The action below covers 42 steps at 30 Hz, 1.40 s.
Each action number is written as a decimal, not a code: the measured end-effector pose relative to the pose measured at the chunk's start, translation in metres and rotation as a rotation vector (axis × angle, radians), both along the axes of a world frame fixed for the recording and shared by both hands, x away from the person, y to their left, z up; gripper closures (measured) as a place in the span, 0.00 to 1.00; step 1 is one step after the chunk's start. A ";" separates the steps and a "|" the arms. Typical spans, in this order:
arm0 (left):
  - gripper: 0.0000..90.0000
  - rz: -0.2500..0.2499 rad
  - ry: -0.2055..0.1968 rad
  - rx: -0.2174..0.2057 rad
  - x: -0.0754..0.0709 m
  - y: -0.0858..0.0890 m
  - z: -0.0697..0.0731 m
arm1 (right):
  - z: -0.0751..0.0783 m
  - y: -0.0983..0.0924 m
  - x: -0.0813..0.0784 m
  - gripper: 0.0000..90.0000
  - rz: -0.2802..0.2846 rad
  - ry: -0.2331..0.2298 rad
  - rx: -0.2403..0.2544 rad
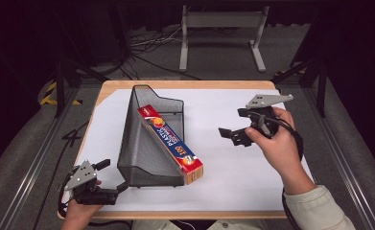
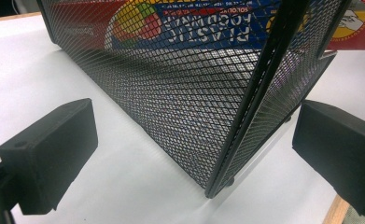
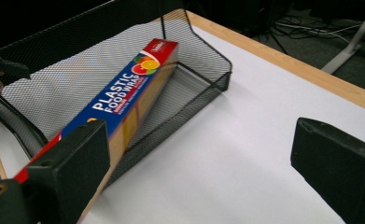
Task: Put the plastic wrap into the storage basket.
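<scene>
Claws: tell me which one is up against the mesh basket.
The left claw: its open jaws straddle the near corner of the basket. The right claw, also open, hangs apart over bare white table.

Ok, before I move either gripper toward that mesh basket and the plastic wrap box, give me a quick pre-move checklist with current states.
1. Left gripper open: ok, jaws spread wide at the near left corner of the mesh basket.
2. Left gripper actually touching the basket: cannot tell.
3. Right gripper open and empty: ok, held above the white mat.
4. Plastic wrap box seated in the basket: not ok, it leans along the right rim, near end sticking out past the front.
5. Path between right gripper and box clear: ok, bare mat between them.
6. Basket flat on the mat: ok, as far as the high view shows.
</scene>
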<state>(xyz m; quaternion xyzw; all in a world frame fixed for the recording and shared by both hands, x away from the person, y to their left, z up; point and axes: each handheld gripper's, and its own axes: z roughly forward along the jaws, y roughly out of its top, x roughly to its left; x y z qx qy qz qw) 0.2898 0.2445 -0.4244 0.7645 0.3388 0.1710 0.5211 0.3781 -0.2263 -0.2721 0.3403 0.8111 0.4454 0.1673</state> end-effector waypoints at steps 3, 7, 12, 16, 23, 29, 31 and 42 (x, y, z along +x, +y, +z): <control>0.01 0.000 0.001 -0.001 0.001 0.000 0.000 | 0.000 -0.008 -0.001 0.06 -0.006 0.003 0.006; 0.01 0.001 0.000 -0.001 0.000 0.000 0.000 | -0.004 -0.028 -0.001 0.06 -0.023 -0.009 -0.005; 0.01 0.000 0.002 -0.002 0.001 0.000 0.000 | -0.009 -0.047 -0.003 0.05 -0.021 -0.048 0.008; 0.01 -0.002 0.001 -0.002 0.000 0.000 0.000 | -0.018 -0.061 -0.006 0.04 -0.019 -0.086 0.012; 0.01 0.000 -0.009 -0.004 0.000 0.000 0.000 | -0.042 -0.079 -0.010 0.03 0.003 -0.132 -0.005; 0.01 0.003 -0.008 0.000 0.000 0.000 0.000 | -0.063 -0.092 -0.013 0.03 -0.022 -0.129 0.006; 0.01 0.000 -0.012 0.007 0.001 -0.001 0.000 | -0.070 -0.097 -0.015 0.03 -0.026 -0.122 -0.005; 0.01 0.002 -0.017 0.010 0.001 0.000 -0.001 | -0.106 -0.115 -0.023 0.03 -0.046 -0.086 0.001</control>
